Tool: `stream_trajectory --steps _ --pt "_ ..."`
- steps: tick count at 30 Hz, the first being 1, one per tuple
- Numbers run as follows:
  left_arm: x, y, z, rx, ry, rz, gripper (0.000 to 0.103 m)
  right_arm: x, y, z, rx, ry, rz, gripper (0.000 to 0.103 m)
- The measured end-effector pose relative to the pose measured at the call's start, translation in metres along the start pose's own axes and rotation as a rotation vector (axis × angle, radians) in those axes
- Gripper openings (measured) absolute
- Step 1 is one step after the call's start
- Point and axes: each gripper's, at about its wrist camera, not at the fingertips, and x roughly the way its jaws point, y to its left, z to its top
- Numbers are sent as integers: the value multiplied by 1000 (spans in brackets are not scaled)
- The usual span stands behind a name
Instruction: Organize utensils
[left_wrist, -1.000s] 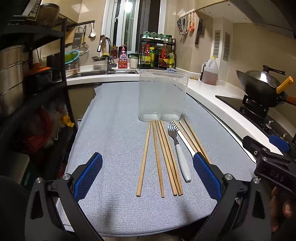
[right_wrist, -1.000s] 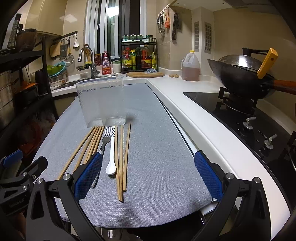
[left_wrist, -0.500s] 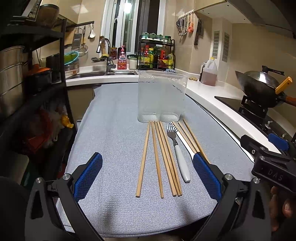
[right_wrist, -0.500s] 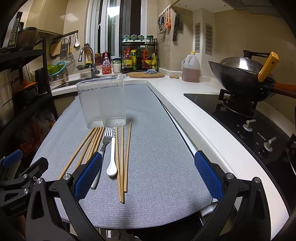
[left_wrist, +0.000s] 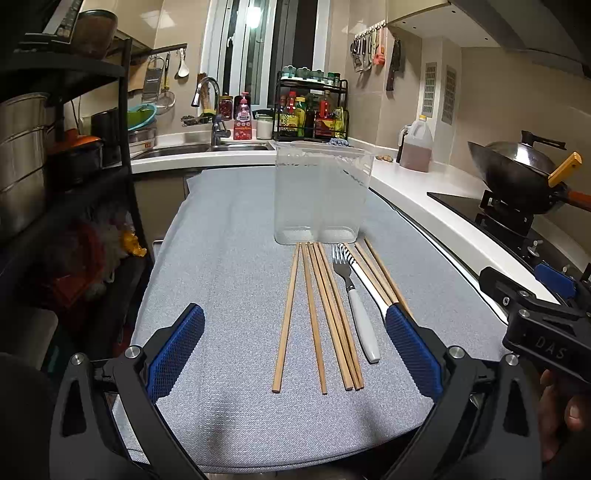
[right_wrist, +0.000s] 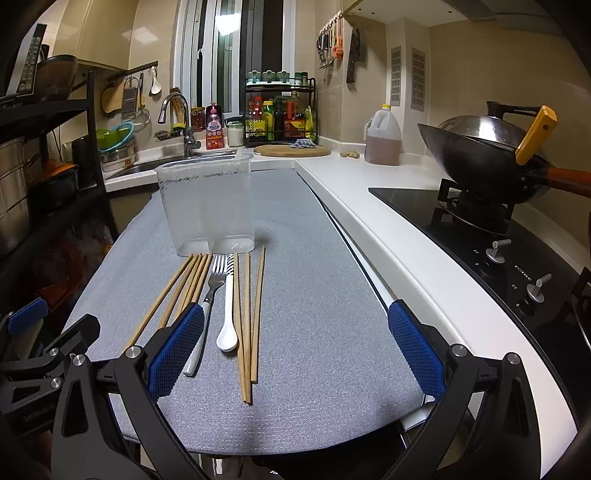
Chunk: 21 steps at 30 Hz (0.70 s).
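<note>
Grey mat (left_wrist: 229, 258): one clear plastic two-compartment holder (left_wrist: 320, 192), seven wooden chopsticks (left_wrist: 334, 314), one white-handled metal fork (left_wrist: 352, 295), one white spoon (right_wrist: 228, 314). Left gripper (left_wrist: 295, 354) and right gripper (right_wrist: 295, 350) both spread wide, empty.

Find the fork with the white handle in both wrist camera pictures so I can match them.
Left wrist: fork with the white handle, right of centre, between chopstick groups.
Right wrist: same fork, left of centre, handle partly behind the left finger pad.
Shared landmark: clear plastic container behind its tines.

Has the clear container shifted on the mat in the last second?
No. The clear container stands just beyond the far tips of the chopsticks on the grey mat, same as before.
</note>
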Motion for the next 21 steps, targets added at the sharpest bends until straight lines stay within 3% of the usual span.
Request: stream_trajectory --steps 21 --pt "-1 1 -1 0 -5 -3 95 -1 5 -4 -1 3 4 97"
